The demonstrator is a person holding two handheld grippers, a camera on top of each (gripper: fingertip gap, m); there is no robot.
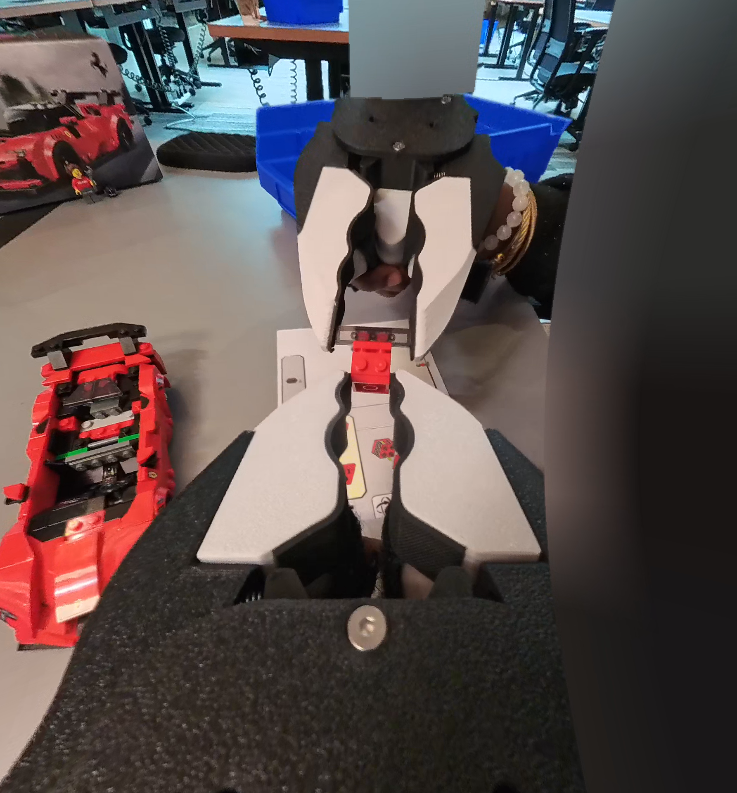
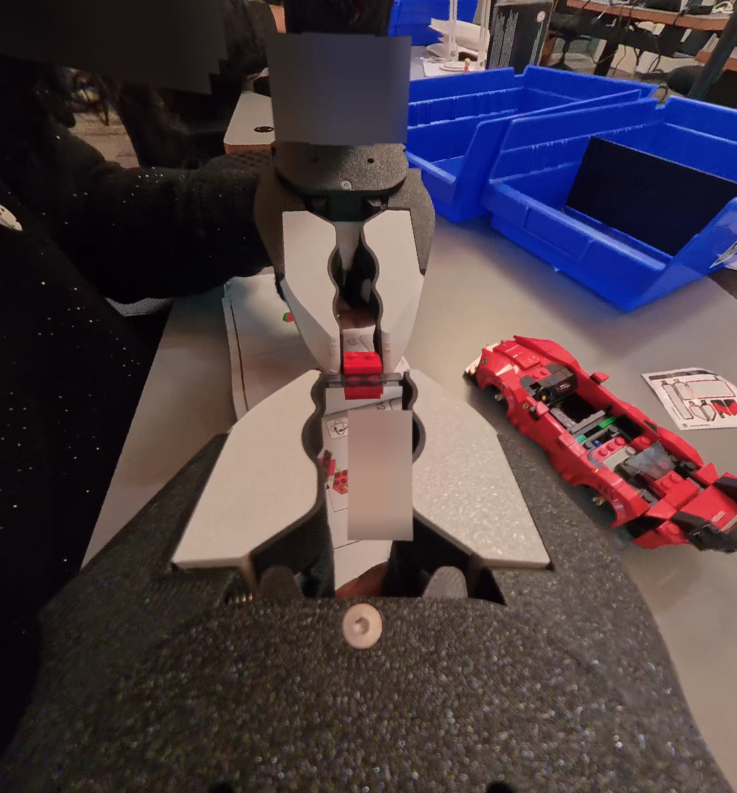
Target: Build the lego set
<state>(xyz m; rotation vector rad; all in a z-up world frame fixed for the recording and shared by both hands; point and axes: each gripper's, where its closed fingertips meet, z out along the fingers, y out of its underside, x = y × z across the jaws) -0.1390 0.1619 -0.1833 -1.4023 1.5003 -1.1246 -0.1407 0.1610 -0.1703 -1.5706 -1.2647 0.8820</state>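
The left hand-held gripper (image 1: 371, 379) is clamping a small red brick (image 1: 371, 373) between its fingertips, studs facing up and forward. Directly opposite and tip to tip, the right hand-held gripper (image 2: 362, 382) is gripping a thin grey plate (image 2: 360, 379) by its two ends, with a red piece (image 2: 361, 388) already seated at its middle. The two parts are meeting in the air above the open instruction booklet (image 1: 291, 343), which is lying on the table (image 1: 186, 279).

To join them well, it is probably best to be keeping both grippers level and square to each other, lining the studs up under the plate before pressing, and pushing straight along the stud axis so the brick is not rocking out of the fingertips. The grip on each part is narrow, so a slow, even squeeze is the safer course; a skewed push could be popping either piece loose.

Farther off, the part-built red car (image 2: 607, 446) is resting on the table beside the grippers, well apart from them, its cabin still open on top. A sticker sheet (image 2: 701, 399) is lying just beyond it. Blue bins (image 2: 615, 214) are standing toward the table's far edge, and the set's box (image 1: 57, 120) is propped near the opposite far corner.
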